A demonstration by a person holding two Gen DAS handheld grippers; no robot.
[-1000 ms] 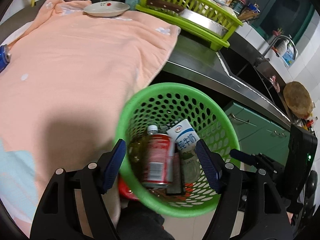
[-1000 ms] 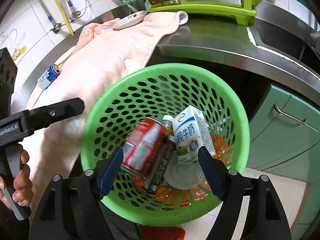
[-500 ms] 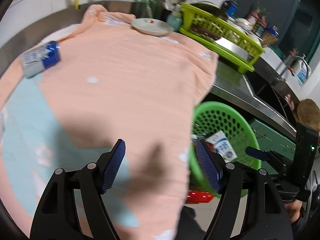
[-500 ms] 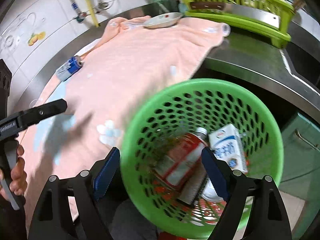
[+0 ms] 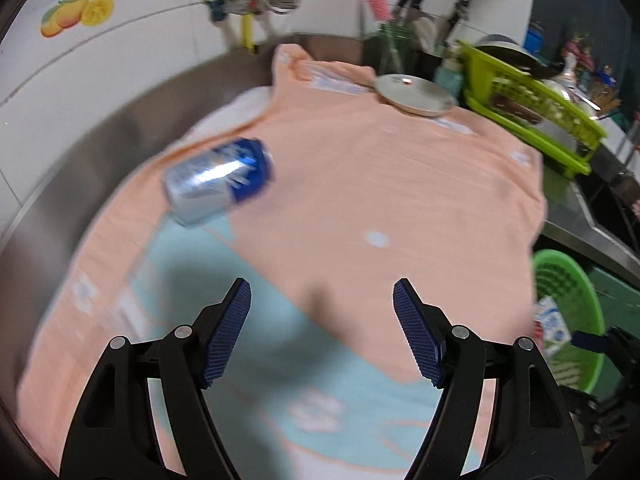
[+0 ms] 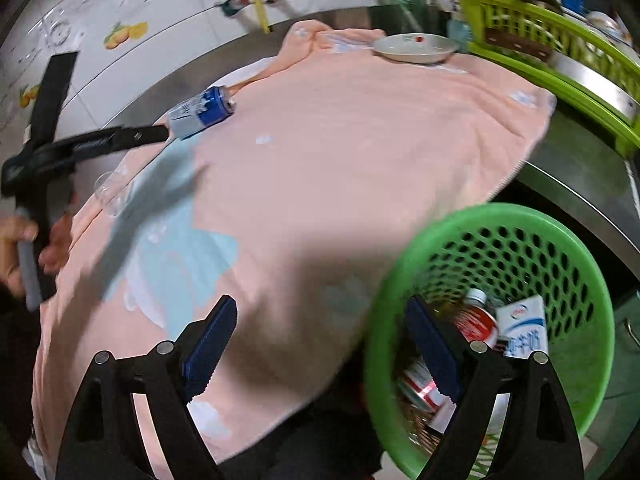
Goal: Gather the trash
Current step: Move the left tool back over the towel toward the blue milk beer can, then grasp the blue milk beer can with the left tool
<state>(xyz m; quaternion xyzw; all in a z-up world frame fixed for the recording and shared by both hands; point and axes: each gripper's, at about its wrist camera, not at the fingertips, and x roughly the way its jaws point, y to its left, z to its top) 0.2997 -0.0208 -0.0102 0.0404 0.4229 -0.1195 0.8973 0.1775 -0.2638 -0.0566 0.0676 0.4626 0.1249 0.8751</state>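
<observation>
Nearest in the left wrist view, the left claw (image 5: 322, 330) is standing wide with nothing between its blue pads, hanging over the pale blue patch of the towel (image 5: 400, 184) that is covering the desk (image 5: 100, 144). The right claw (image 6: 320, 344) is empty too, and its jaws are opening; it is straddling the towel's hanging edge and the rim of the green basket (image 6: 592, 280), which is sitting below the desk edge with a milk carton (image 6: 524, 328), a red-labelled bottle (image 6: 476, 316) and other rubbish already lying in it.

Farther out, the one piece of trash left in plain sight is the blue and silver can (image 5: 220, 180). It is lying on its side on the peach part of the towel, up and to the left of the left claw's gap, near the towel's far-left edge and well apart from the basket. Its long axis is running slantwise, from lower left to upper right in the left view (so the jaws are not yet lining up across its narrow width). In the right wrist view one finger of the left claw is reaching almost to the can (image 6: 200, 114), whether touching it I cannot tell, while the right claw is sitting far back by the basket. The left hand is therefore clearly the nearer one, and I judge the coming pick to be its job: carrying forward and leftward, and probably turning a little to close across the can's round body.

Beyond the can, a small clear glass (image 6: 110, 192) is resting at the towel's left edge, and a shallow plate (image 5: 414, 94) is sitting at the towel's far end beside the green dish rack (image 5: 532, 112).
</observation>
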